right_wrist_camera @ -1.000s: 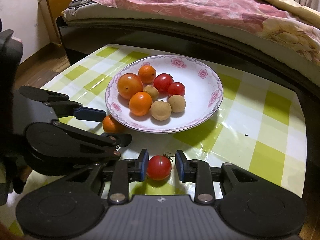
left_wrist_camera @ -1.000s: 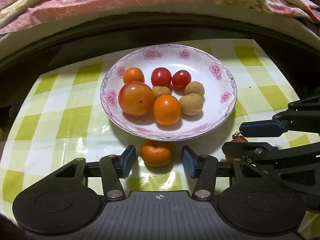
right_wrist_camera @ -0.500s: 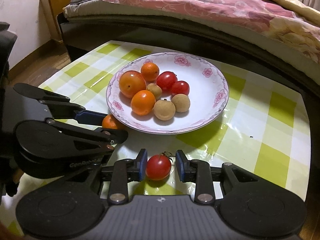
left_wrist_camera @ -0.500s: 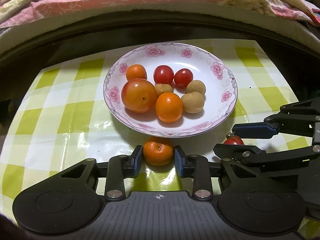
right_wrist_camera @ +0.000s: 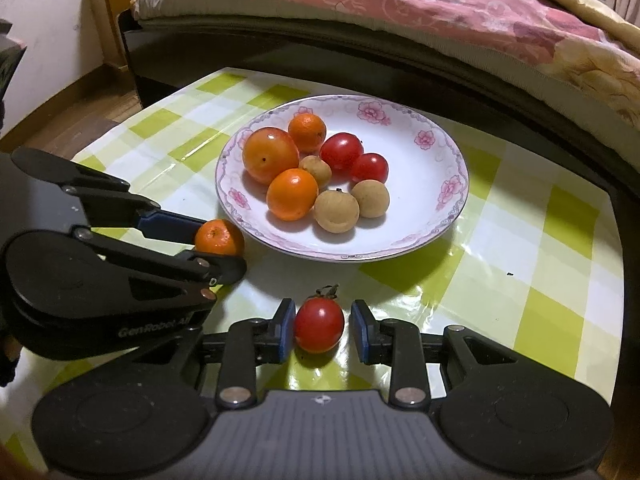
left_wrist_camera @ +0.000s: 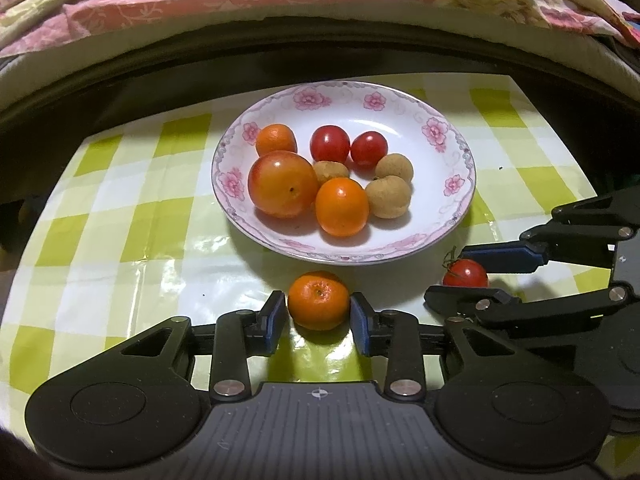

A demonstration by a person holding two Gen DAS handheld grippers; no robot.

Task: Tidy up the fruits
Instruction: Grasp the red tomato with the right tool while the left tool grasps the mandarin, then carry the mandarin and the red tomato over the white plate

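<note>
Dim room, overhead glare on glossy tablecloth (left_wrist_camera: 132, 240), soft shadows under plate (right_wrist_camera: 420, 240), heavy fisheye edge warp.

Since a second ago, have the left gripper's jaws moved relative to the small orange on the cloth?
Yes. The left gripper has closed in from both sides onto the small orange, which sits just before the plate.

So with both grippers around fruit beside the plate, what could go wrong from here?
The right gripper shows a gap beside the cherry tomato, so the tomato could roll away on closing. The left gripper pinches the round mandarin near the fingertips, so it could squirt out. The plate is crowded, and added fruit may roll.
</note>
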